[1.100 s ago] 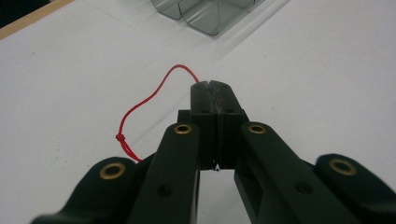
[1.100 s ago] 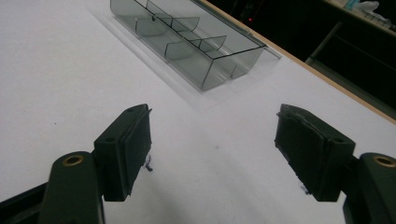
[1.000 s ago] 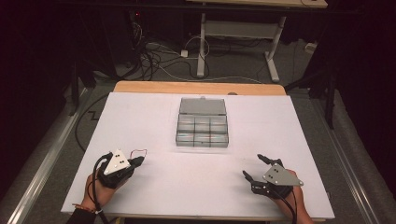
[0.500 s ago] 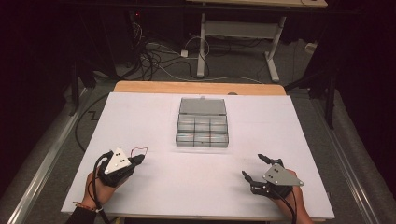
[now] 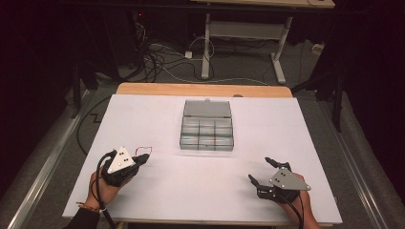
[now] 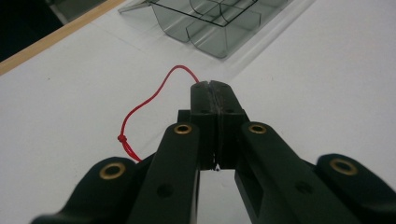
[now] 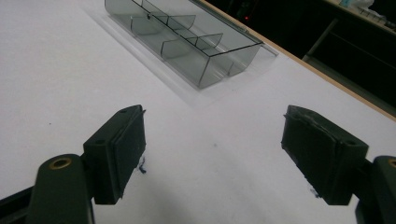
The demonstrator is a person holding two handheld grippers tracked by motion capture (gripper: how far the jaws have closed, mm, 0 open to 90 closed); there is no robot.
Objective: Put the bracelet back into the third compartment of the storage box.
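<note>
My left gripper (image 5: 144,158) lies at the table's near left, held by a hand, and is shut on a thin red thread (image 5: 143,149). In the left gripper view the thread (image 6: 152,95) comes out of the closed jaw tips of the left gripper (image 6: 210,86), loops to the left and ends in a small knot. My right gripper (image 5: 259,169) rests at the near right; its jaws have just been opening and stand wide apart. Bare table lies between the jaws of the right gripper (image 7: 217,135).
A clear smoky plastic compartment box (image 5: 206,147) stands open at the middle of the white table (image 5: 296,124), its lid (image 5: 207,109) folded back; it shows ahead of both grippers (image 6: 219,44) (image 7: 205,60). A wooden edge (image 5: 200,89) borders the far side.
</note>
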